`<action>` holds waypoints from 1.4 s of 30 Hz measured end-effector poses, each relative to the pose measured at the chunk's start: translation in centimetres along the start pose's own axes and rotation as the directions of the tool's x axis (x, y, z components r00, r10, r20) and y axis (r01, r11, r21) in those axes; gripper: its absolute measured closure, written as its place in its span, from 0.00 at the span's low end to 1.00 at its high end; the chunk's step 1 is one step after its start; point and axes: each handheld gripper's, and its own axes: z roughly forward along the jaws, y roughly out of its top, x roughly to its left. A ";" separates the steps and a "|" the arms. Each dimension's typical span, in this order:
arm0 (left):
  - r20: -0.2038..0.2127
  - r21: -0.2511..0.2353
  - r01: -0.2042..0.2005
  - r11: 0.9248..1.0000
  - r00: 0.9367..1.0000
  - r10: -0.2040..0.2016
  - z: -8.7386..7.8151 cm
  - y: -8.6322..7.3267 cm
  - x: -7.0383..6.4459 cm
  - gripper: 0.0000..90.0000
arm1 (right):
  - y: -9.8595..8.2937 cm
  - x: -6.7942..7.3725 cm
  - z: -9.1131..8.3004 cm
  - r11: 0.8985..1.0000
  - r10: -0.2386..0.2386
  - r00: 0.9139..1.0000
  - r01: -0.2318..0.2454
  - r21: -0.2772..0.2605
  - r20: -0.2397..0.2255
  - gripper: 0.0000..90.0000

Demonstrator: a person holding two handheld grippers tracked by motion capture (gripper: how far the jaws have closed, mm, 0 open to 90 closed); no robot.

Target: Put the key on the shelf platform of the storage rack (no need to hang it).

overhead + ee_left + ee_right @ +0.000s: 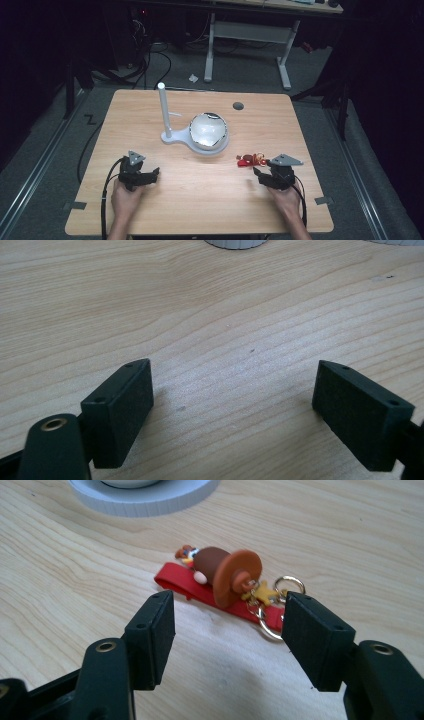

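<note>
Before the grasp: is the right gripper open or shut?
Open. The right gripper has its jaws wide apart, the keychain lying untouched beyond them.

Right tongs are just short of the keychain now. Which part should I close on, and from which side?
Probably the figure with its brown body and orange hat brim, the only bulky part; the red strap and metal rings lie flat on the table. Bring the open right tongs straight forward from the near side, jaws straddling it.
</note>
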 end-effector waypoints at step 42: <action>0.004 -0.003 -0.001 1.000 1.000 0.001 0.0 0.0 0.0 0.20 | 2.3 -0.1 6.1 0.995 -0.022 0.999 0.026 0.097 -0.041 0.39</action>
